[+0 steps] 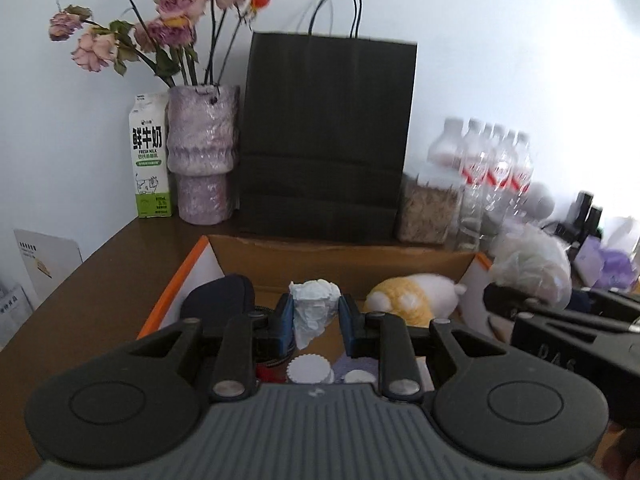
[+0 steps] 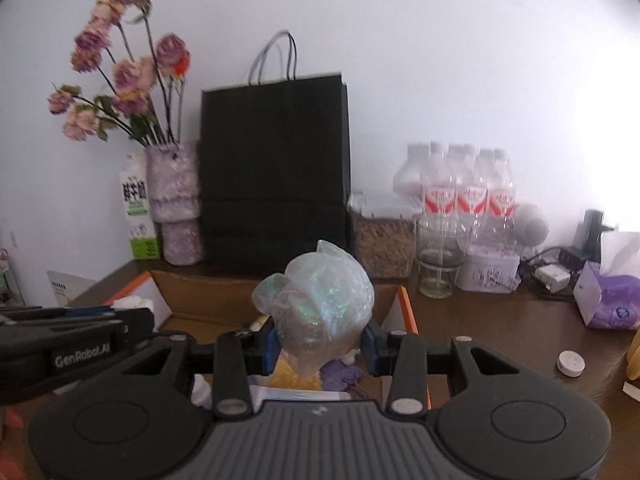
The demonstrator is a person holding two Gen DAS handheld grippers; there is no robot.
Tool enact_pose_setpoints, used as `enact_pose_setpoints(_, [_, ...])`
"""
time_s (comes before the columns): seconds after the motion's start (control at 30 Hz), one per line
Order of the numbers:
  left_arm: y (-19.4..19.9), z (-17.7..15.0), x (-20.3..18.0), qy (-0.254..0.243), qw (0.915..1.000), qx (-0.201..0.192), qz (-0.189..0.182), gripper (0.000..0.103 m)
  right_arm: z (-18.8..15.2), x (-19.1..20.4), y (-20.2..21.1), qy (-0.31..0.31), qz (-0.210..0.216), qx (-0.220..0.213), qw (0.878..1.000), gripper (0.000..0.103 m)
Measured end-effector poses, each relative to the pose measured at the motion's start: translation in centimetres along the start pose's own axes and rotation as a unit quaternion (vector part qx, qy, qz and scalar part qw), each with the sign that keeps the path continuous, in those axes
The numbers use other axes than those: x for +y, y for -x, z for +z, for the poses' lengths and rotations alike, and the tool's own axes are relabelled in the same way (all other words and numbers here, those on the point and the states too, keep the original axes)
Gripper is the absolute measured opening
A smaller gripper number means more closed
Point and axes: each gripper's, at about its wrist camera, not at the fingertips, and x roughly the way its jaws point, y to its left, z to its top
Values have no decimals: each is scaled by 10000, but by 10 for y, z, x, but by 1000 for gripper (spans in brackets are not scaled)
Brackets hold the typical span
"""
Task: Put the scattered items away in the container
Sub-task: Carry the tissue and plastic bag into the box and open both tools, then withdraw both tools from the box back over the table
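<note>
An open cardboard box [image 1: 340, 258] with orange-edged flaps sits on the brown table. My left gripper [image 1: 314, 320] is shut on a crumpled white tissue [image 1: 314, 306] and holds it above the box. Inside lie a yellow-and-white plush toy [image 1: 412, 294], a dark pouch [image 1: 220, 298], a white scalloped lid [image 1: 310, 370] and purple cloth. My right gripper [image 2: 320, 346] is shut on a crumpled iridescent plastic wrap [image 2: 320, 304] above the box [image 2: 200, 300]; the wrap also shows in the left wrist view [image 1: 532, 268].
Behind the box stand a black paper bag [image 1: 326, 136], a vase of dried roses [image 1: 202, 152], a milk carton [image 1: 150, 158], a grain container [image 2: 384, 232], water bottles [image 2: 468, 192] and a glass [image 2: 440, 260]. On the right are a tissue pack [image 2: 608, 300] and a white disc [image 2: 571, 364].
</note>
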Motion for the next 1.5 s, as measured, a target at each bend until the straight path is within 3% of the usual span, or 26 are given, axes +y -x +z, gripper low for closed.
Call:
enact_pose_setpoints(0.27, [-32, -11, -7, -325, 9991, 272, 10, 24, -10, -15, -33, -76, -42, 362, 9993, 38])
enact_pose_setpoints(0.73, [-41, -17, -13, -707, 9973, 167, 96, 27, -23, -18, -44, -92, 109, 552, 9984, 49])
enact_pose_setpoints(0.8, [-40, -18, -14, -718, 9972, 132, 155, 32, -23, -18, -42, -99, 127, 517, 9985, 51])
enact_pose_setpoints(0.9, [-37, -18, -14, -720, 9971, 46, 253, 43, -21, -19, -39, -126, 160, 468, 9987, 62])
enact_pose_setpoints(1.1, [-31, -16, -16, -816, 9957, -138, 419, 73, -19, -17, -35, -107, 223, 403, 9989, 85])
enact_pose_setpoints(1.27, [-26, -11, -13, -761, 9945, -275, 663, 99, -18, -19, -34, -154, 166, 401, 9989, 93])
enact_pose_setpoints(1.37, [-26, -8, -7, -656, 9952, -269, 680, 103, -16, -21, -32, -220, 176, 379, 9989, 103])
enact_pose_setpoints(1.5, [-24, -5, -4, -569, 9962, -266, 610, 103, -14, -21, -29, -245, 203, 356, 9989, 103])
